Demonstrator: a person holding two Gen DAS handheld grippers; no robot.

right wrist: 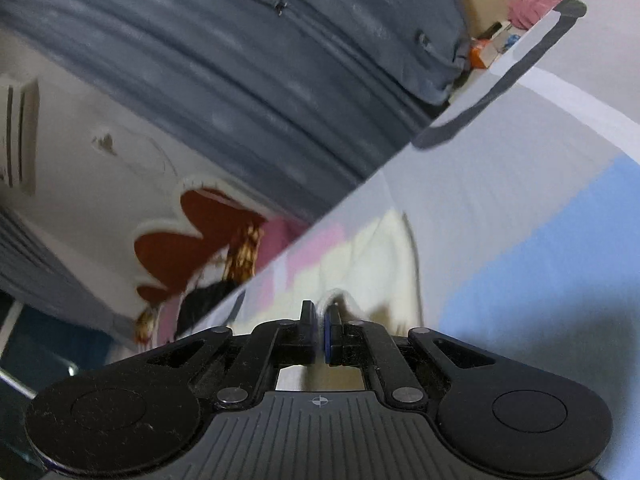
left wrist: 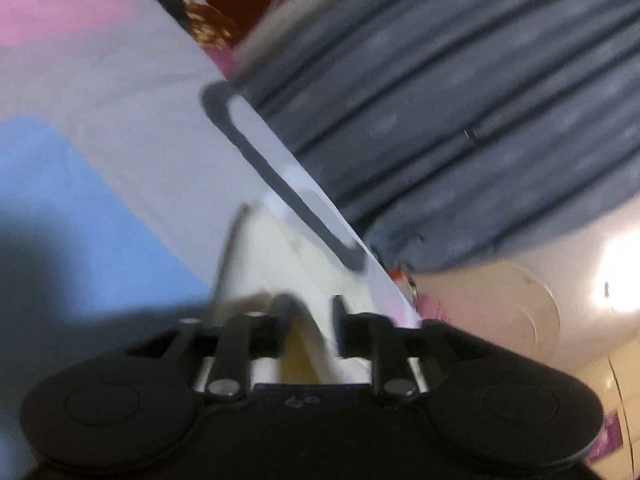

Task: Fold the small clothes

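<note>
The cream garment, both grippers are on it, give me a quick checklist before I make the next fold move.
1. Right gripper shut on the cream garment: ok, the jaws are closed on a fold of cloth.
2. Left gripper holding the garment: cannot tell, cloth sits between the fingers but the picture is blurred.
3. Garment lying flat on the patterned sheet: not ok, it looks bunched near the right gripper.
4. Sheet beyond the garment free of other things: ok in both views.
5. Grey striped bedding apart from the garment: ok, it lies past the sheet's edge.
</note>
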